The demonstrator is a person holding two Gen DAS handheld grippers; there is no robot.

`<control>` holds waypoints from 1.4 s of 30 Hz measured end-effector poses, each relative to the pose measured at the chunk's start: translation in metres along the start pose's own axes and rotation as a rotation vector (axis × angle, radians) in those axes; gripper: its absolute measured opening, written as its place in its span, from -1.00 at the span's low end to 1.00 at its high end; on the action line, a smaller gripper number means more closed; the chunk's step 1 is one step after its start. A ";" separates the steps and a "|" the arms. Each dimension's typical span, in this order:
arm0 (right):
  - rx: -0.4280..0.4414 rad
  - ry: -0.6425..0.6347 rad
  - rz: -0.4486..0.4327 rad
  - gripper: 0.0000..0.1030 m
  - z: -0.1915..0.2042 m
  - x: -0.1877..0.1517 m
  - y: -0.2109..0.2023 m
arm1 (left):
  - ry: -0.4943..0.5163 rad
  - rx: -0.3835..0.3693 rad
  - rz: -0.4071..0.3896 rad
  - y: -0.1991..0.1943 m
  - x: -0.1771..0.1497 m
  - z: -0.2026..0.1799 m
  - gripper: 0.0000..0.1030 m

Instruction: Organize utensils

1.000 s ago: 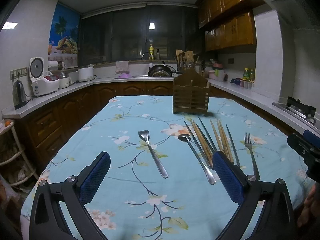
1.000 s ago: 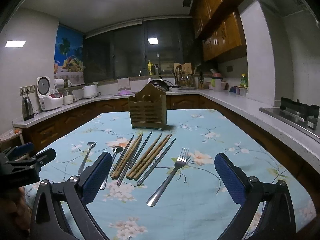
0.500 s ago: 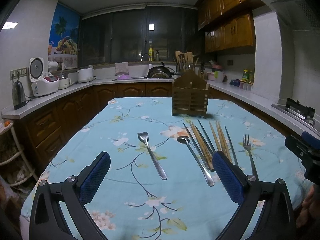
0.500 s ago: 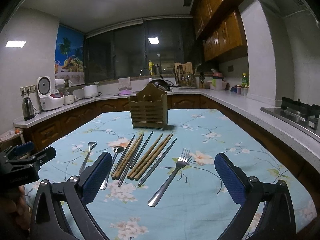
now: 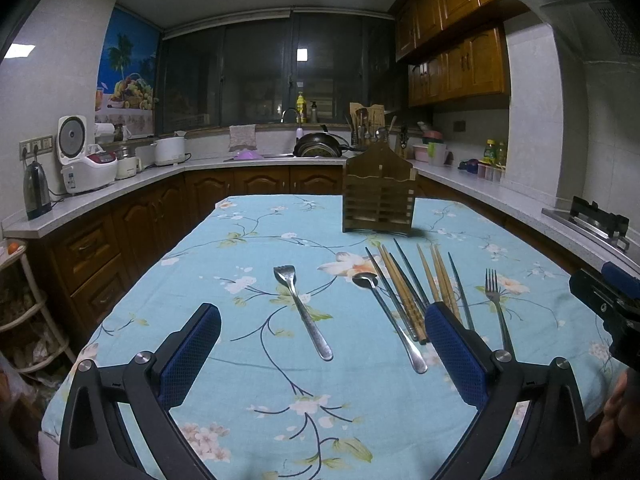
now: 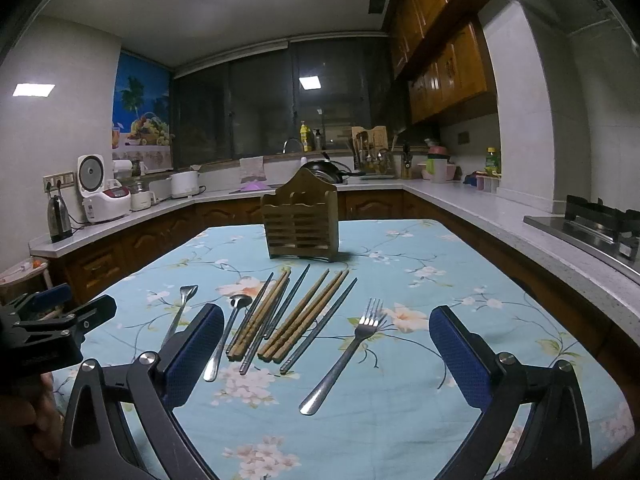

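Both units advance slightly toward the laid-out cutlery; nothing is picked up yet.

Left hand-held gripper (image 5: 322,338) and right hand-held gripper (image 6: 326,338) hover with jaws wide apart and empty. The utensils lie flat on the desk (image 5: 248,360) before the wooden holder (image 6: 300,220), apparently empty. The left view shows the slotted spoon (image 5: 303,312) fully; the right view shows the fork (image 6: 344,354) unobstructed.

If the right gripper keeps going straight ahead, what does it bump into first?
Probably the fork lying on the tablecloth between the open right gripper fingers. The wooden holder stands farther behind it, though depth is hard to judge.
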State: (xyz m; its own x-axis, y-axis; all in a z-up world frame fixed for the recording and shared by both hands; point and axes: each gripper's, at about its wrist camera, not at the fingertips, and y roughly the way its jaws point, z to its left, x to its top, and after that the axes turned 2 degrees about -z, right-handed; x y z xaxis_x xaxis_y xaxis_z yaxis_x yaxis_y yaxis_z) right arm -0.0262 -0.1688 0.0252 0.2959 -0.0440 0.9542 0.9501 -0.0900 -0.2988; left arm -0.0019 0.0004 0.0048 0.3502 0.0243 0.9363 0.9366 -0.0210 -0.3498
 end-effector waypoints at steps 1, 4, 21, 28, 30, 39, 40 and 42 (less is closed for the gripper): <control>0.000 0.000 0.000 1.00 0.000 0.000 0.000 | 0.000 0.000 -0.001 0.000 -0.001 0.000 0.98; -0.001 0.002 -0.002 1.00 0.000 0.000 0.000 | 0.002 0.000 0.000 0.000 -0.001 0.000 0.98; 0.020 0.027 0.036 1.00 -0.007 -0.002 0.013 | -0.014 -0.021 0.074 0.019 0.006 0.003 0.98; 0.048 0.058 0.117 1.00 -0.019 0.006 0.037 | -0.049 -0.087 0.167 0.048 0.025 0.006 0.98; 0.062 0.075 0.152 1.00 -0.024 0.008 0.048 | -0.056 -0.107 0.198 0.059 0.033 0.006 0.98; 0.107 0.276 0.360 0.98 -0.072 0.010 0.117 | -0.086 -0.218 0.385 0.132 0.066 0.013 0.61; 0.107 0.291 0.375 0.98 -0.076 0.009 0.124 | -0.095 -0.227 0.407 0.144 0.070 0.014 0.50; 0.096 0.299 0.415 0.88 -0.084 0.010 0.141 | -0.104 -0.239 0.445 0.161 0.074 0.015 0.42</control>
State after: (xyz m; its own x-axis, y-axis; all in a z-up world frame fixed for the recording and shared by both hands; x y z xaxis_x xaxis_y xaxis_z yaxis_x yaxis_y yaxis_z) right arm 0.1022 -0.2658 -0.0091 0.6213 -0.3403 0.7058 0.7680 0.0860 -0.6346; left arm 0.1750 0.0141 0.0171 0.7252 0.0597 0.6860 0.6718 -0.2800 -0.6858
